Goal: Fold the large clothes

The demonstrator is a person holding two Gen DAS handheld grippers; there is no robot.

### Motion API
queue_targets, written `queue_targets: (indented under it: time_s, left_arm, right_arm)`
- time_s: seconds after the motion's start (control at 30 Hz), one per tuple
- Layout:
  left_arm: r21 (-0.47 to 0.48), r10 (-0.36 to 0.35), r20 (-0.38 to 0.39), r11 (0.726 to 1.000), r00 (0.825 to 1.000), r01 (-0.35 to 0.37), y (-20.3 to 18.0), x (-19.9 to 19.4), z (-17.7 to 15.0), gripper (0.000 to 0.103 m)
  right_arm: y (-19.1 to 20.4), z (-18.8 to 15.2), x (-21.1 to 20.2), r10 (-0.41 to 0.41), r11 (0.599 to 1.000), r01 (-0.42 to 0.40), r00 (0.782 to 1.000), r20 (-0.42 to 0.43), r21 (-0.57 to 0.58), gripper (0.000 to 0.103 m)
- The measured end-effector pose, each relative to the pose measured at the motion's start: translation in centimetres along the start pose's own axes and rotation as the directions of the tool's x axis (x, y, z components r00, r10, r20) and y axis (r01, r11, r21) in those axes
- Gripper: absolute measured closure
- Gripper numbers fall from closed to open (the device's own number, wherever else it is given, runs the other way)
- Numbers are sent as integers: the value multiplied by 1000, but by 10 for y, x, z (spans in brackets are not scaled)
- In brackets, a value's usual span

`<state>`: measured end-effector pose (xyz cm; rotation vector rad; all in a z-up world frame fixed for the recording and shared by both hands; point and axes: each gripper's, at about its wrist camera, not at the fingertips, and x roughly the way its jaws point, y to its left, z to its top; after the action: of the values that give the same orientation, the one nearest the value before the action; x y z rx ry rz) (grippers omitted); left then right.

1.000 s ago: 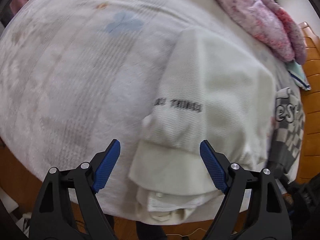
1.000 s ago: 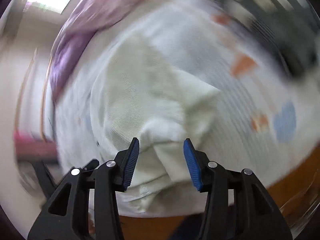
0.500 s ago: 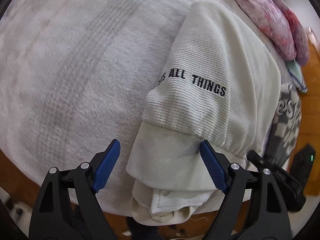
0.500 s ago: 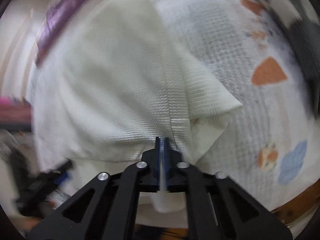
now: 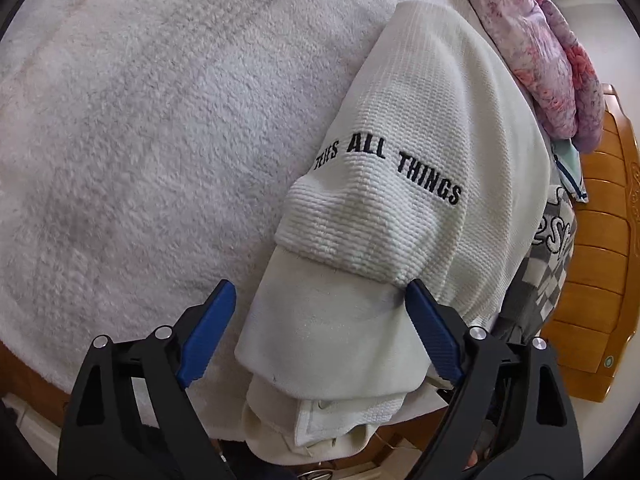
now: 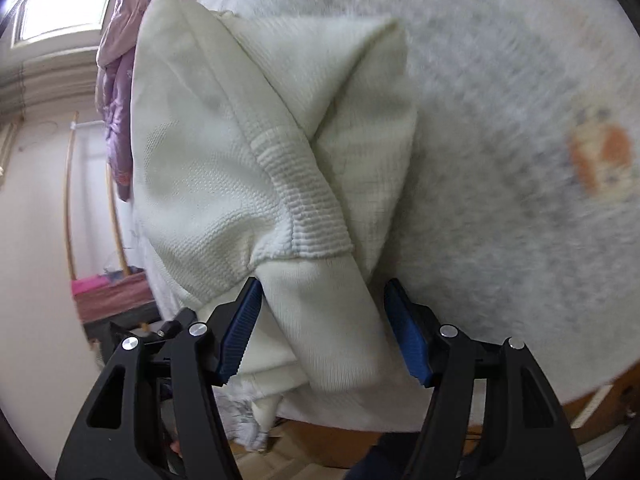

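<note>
Bed: white fleecy blanket. Folded cream sweatshirt at near edge; lettering "ALL THINGS" shows in left view only, orange blanket patches in right view only. Left tool: wide, straddling the sweatshirt's cuff. Right tool: wide; half a second ago pinched shut on fabric.

— What colour is the sweater?

— Cream, waffle-textured, with black letters reading "ALL THINGS". My pads are blue on black arms.

— And under it?

— A white fuzzy blanket; from my right side it shows orange patches. Past the sweater lies a pink and purple floral quilt, and a grey-and-white checked cloth.

— The wood?

— The headboard is orange-brown.
</note>
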<state>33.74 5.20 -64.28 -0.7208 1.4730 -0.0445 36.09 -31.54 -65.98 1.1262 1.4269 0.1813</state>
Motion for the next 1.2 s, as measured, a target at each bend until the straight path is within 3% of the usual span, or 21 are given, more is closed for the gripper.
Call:
queue_targets:
  time_s: [0.23, 0.4, 0.6, 0.67, 0.8, 0.87, 0.9, 0.97, 1.03, 1.13, 1.2]
  left_arm:
    - [-102, -119, -50, 988, 992, 114, 10, 24, 1, 14]
    - [-83, -137, -44, 988, 990, 133, 13, 26, 1, 12]
    - [64, -118, -53, 991, 992, 122, -12, 26, 0, 15]
    - [114, -90, -54, 989, 995, 95, -16, 26, -2, 24]
    - [112, -83, -64, 990, 995, 89, -12, 26, 0, 41]
    - [138, -84, -75, 986, 994, 93, -17, 21, 0, 58]
    - [165, -73, -83, 983, 994, 86, -21, 18, 0, 60]
    - [125, -103, -108, 985, 989, 117, -22, 15, 4, 61]
    - [44, -155, -134, 986, 979, 163, -16, 13, 10, 61]
    - [50, -125, -143, 990, 982, 134, -18, 19, 10, 60]
    - [32, -106, -121, 993, 987, 111, -18, 23, 8, 59]
  right_arm:
    - [-19, 12, 15, 144, 985, -145, 989, 20, 89, 29]
    - [-45, 5, -1, 176, 976, -182, 982, 61, 122, 31]
    - [-43, 1, 1, 231, 960, -243, 968, 99, 138, 29]
    - [-46, -2, 3, 258, 950, -274, 959, 120, 151, 29]
    - [-45, -5, 8, 215, 961, -235, 966, 146, 143, 31]
    - [-30, -10, 0, 144, 982, -156, 983, 117, 106, 46]
    - [-25, -13, -4, 152, 980, -164, 982, 117, 109, 46]
    - [-24, -16, -14, 224, 959, -243, 966, 131, 145, 47]
    - [-25, -10, -18, 193, 966, -210, 974, 120, 150, 46]
    - [-39, 3, -3, 137, 975, -151, 986, 92, 163, 38]
    - [-48, 5, 4, 176, 961, -193, 980, 97, 197, 45]
